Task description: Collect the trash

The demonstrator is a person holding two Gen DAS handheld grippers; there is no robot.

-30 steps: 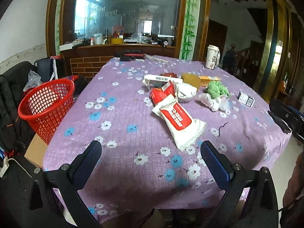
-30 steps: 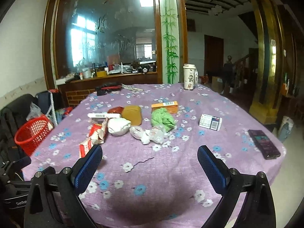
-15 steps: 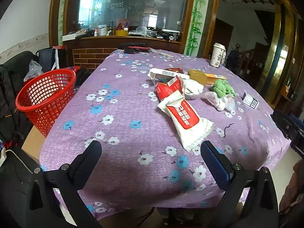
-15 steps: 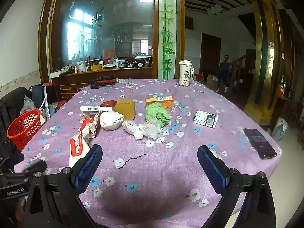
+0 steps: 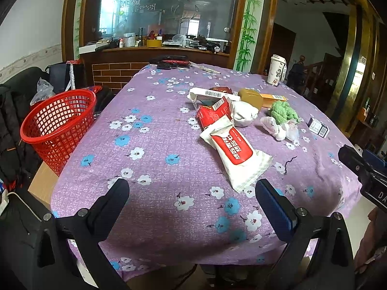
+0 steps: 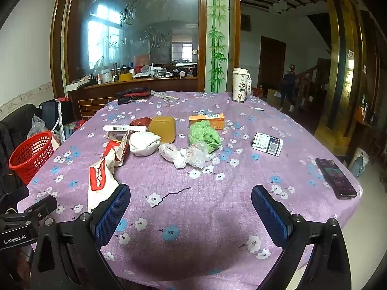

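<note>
Trash lies on the purple flowered table [image 5: 154,169]: a white and red wrapper [image 5: 238,153] [image 6: 100,181], a torn red packet [image 5: 212,116], a white wad [image 6: 144,143], crumpled clear plastic [image 6: 186,155], a green crumpled cloth [image 6: 203,135], a long white box [image 6: 124,128] and an orange box [image 6: 206,119]. A red mesh basket [image 5: 59,126] [image 6: 30,155] stands off the table's left side. My left gripper [image 5: 192,194] is open and empty over the near edge. My right gripper [image 6: 191,199] is open and empty, just right of the wrapper.
A phone [image 6: 336,181] lies at the table's right edge. A small blue and white box [image 6: 267,143], a yellow-brown container [image 6: 162,129] and a white cup [image 6: 239,88] are on the table. A dark bag and a plastic bag [image 5: 42,91] sit behind the basket.
Both grippers have risen and tilted down toward the table, so the trash sits lower and nearer in view. Both stay open and empty.
</note>
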